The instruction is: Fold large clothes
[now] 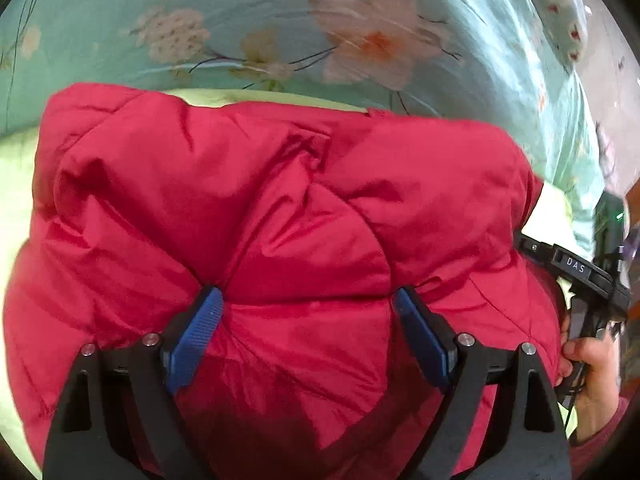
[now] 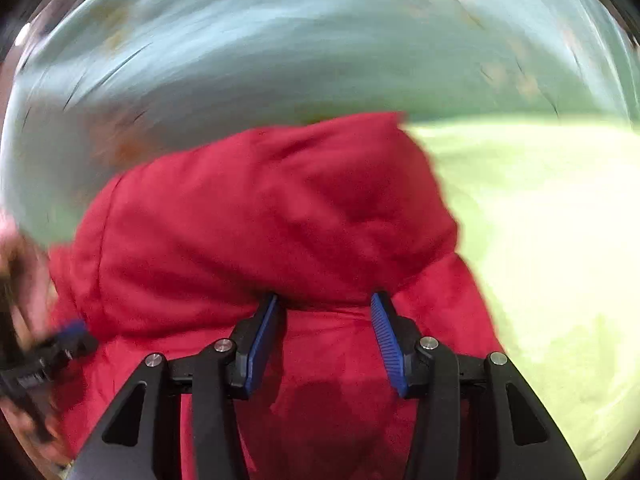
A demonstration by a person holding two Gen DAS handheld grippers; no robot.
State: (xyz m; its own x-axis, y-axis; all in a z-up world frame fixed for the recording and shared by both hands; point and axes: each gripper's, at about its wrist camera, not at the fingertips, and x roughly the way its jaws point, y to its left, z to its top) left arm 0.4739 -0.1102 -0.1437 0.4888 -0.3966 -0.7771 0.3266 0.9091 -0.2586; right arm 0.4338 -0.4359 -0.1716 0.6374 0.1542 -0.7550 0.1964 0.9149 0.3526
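The red puffer jacket [image 1: 280, 216] lies bunched in a thick, padded heap on the pale green sheet [image 1: 16, 184] of a bed, with a turquoise floral quilt [image 1: 280, 32] piled along its far side and a small patterned pillow [image 1: 560, 12] at the far right. Its upper layer looks doubled over the lower one, with a rounded fold edge running across just beyond both tools.

The left gripper [image 1: 308, 300] points down into the middle of the jacket with its blue fingers [image 1: 200, 328] spread wide; a fat bulge of red fabric sits between them, but whether the pads actually pinch it I cannot tell. The right gripper [image 2: 324, 308] stands at the jacket's right part, its fingers [image 2: 262, 344] about half apart, with red fabric between them too (this view is smeared by motion, so contact cannot be read). A hand [image 1: 592, 364] carrying that right tool shows at the right edge of the left view.

By my reading a fold is in hand: both tools are down at the doubled edge, either setting it or taking a fresh hold. The next move probably calls for a firm bite on the slippery, springy padding at both points, then carrying the two sides together evenly so that the bulk does not slide or puff open.
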